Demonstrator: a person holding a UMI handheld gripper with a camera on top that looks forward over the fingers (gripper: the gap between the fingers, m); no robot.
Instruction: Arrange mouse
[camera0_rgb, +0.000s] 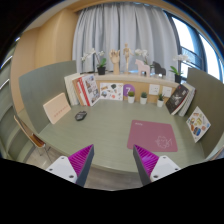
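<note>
A small dark mouse (81, 116) lies on the green table (105, 130), at the far left, well beyond my fingers. A pink mouse mat (152, 135) lies on the table ahead and to the right, just beyond my right finger. My gripper (113, 160) is open and empty, held above the table's near edge. Its two pink-padded fingers (80, 158) stand wide apart with nothing between them.
Books and picture cards (80, 92) lean against the wall at the back left. A shelf (135, 78) at the back holds plants and small figures. More books (183, 98) and a card (198, 123) stand at the right. A wooden chair (32, 140) stands at the table's left.
</note>
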